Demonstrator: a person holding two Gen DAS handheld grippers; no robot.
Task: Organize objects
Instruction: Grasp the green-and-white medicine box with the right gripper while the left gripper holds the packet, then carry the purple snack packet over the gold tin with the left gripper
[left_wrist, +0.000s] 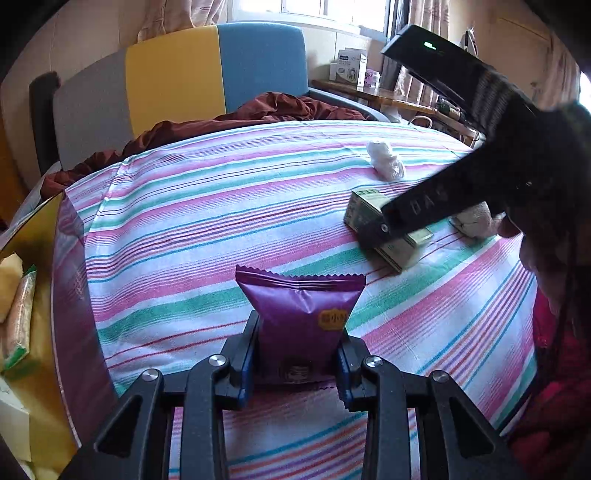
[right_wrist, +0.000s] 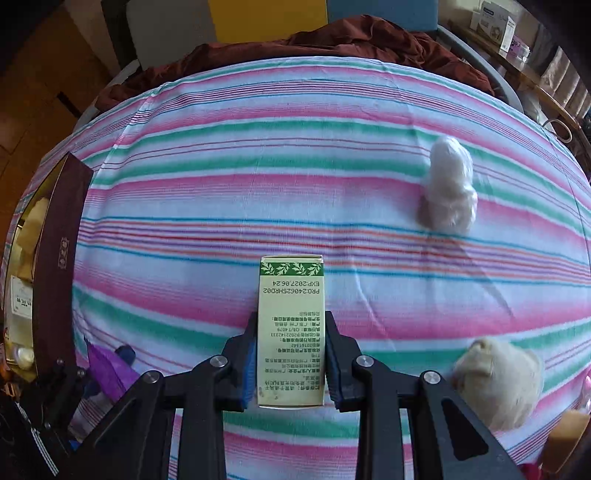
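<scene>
left gripper (left_wrist: 295, 354) clenched on purple packet (left_wrist: 301, 314), above striped cloth (left_wrist: 221, 206) | right gripper (right_wrist: 291, 363) clenched on green box (right_wrist: 291, 332) | white bundle (right_wrist: 448, 184) lay on cloth, apart | tray (left_wrist: 55, 295) at left

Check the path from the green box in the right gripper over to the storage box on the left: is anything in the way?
Yes. The left gripper with its purple packet sits low between the green box and the storage box. The striped cloth further up is bare, so passing behind it looks possible.
</scene>
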